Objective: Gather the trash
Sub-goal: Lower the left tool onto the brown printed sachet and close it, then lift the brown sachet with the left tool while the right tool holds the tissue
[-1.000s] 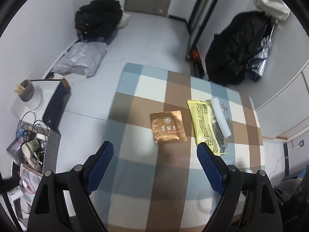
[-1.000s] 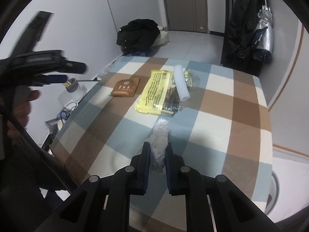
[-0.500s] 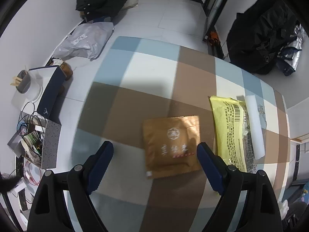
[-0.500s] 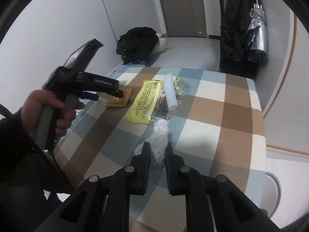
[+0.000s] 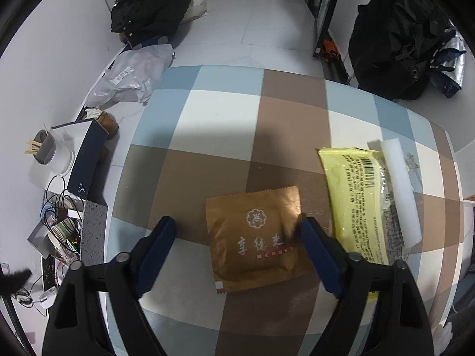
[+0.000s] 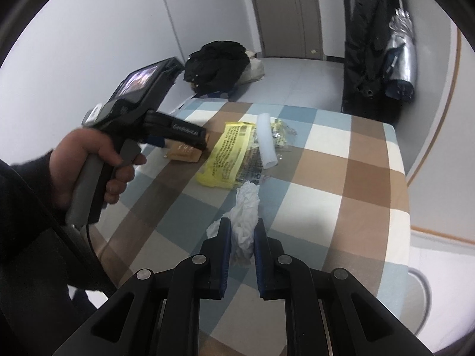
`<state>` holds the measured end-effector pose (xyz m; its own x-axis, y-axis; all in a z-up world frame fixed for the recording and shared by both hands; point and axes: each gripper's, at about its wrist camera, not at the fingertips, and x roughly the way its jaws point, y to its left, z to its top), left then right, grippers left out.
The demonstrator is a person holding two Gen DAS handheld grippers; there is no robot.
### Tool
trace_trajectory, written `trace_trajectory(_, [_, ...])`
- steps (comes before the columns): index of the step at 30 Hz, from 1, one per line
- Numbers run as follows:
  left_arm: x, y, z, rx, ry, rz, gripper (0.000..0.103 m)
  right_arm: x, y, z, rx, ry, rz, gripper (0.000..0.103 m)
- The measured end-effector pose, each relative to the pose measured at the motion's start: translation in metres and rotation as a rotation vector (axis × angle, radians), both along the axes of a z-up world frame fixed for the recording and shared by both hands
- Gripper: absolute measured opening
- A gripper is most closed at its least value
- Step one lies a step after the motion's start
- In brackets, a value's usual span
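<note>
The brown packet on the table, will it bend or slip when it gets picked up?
The brown packet looks thin and flat, with crimped edges, so it probably flexes and weighs little. Its shiny film may slip. It lies flat on the tablecloth, so the closing left gripper might slide it first.

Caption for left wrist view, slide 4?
Left gripper closing around brown sachet on checked tablecloth, yellow wrapper alongside.

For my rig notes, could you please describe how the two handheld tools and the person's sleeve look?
Both the left tool and the right tool have black angular linkages with silver pivot pins and blue pads. The left one has a grey handle, a small screen on top and a black cable. The sleeve is dark.
</note>
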<state>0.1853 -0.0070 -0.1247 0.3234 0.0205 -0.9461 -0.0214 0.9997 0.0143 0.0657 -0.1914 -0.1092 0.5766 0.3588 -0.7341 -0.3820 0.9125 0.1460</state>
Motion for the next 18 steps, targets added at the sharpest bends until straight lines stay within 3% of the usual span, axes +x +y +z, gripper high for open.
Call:
trace_trajectory(4, [-0.002, -0.010, 0.003, 0.004, -0.007, -0.041, 0.058, 0.000, -0.001, -0.001, 0.011, 0.012, 0.006, 0.014])
trace_trajectory(7, [-0.002, -0.013, 0.005, 0.001, -0.005, -0.051, 0.047, 0.000, -0.003, -0.001, 0.024, 0.020, 0.001, 0.014])
trace_trajectory(14, [-0.003, -0.012, 0.006, 0.004, 0.002, -0.054, 0.029, 0.000, -0.003, -0.005, 0.035, 0.045, 0.002, 0.014])
trace_trajectory(18, [-0.002, -0.009, 0.006, -0.017, 0.011, -0.050, 0.026, 0.002, -0.003, -0.006, 0.037, 0.046, 0.002, 0.014])
